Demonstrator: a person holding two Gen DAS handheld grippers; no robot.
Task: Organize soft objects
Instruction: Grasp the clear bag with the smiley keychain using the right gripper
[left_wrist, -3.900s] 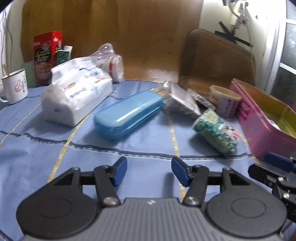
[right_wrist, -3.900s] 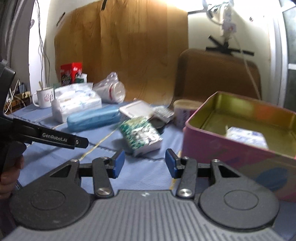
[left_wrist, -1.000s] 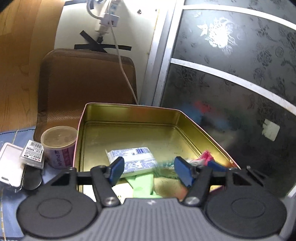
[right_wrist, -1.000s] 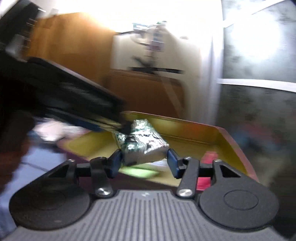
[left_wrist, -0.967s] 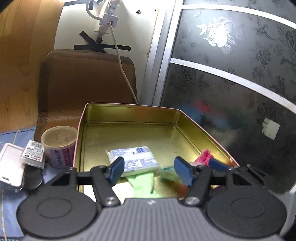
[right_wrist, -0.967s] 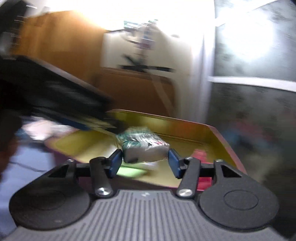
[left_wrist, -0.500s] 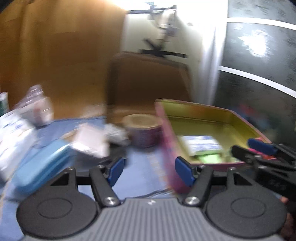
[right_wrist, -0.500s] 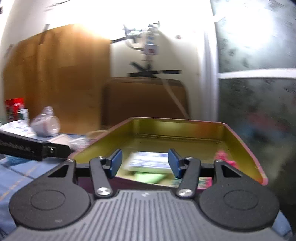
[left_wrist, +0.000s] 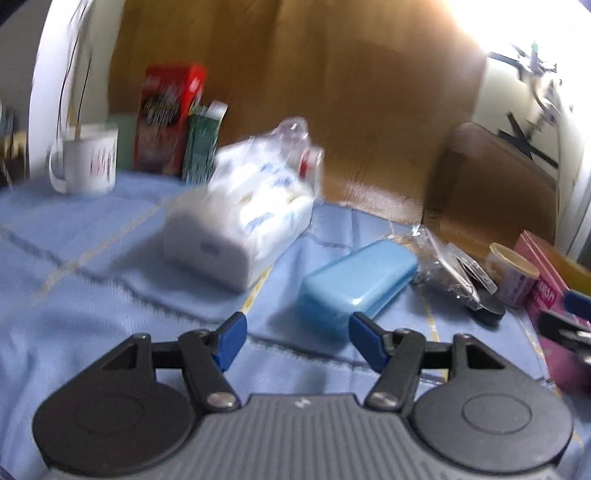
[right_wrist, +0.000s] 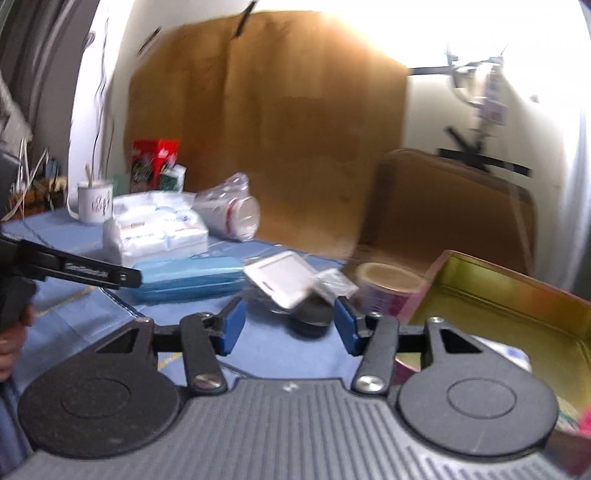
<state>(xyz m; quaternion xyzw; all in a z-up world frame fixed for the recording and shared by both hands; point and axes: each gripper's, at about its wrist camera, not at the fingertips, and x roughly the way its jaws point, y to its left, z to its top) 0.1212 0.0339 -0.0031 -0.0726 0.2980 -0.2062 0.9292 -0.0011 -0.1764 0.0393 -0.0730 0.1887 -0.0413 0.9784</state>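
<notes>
Progress is partial, judging from how things are lying now. The pink tin (right_wrist: 517, 295) is sitting at the right edge of the worktop (left_wrist: 92, 258), and in the right wrist view its gold interior is showing only a pale packet at the near corner and something pink at the lower right — both are largely hidden behind the gripper body, so the contents cannot be counted.

Still out on the blue cloth: the white tissue pack (left_wrist: 240, 221), lying near the middle-left, is reading as the largest soft item not yet put away. Behind it a clear bag of cups (right_wrist: 231, 210) is resting on its side. Whether that bag belongs to the task cannot be told.

The hard items appear to be staying where they are: the blue case (left_wrist: 354, 284) just right of the tissue pack, a heap of clear plastic packets (left_wrist: 450, 269) beside it, a small lidded tub (left_wrist: 511, 273) next to the tin, and a mug (left_wrist: 88, 162) and red carton (left_wrist: 166, 118) at the far left.

The left gripper (left_wrist: 295, 336) is pointing down at bare cloth short of the blue case; its jaws are closing with nothing between them. The right gripper (right_wrist: 288, 325) is facing the packets and tub, its jaws also closing on nothing. Both views are smeared.

Judgement: at least one soft item — the tissue pack — is remaining, and neither gripper is carrying anything.
</notes>
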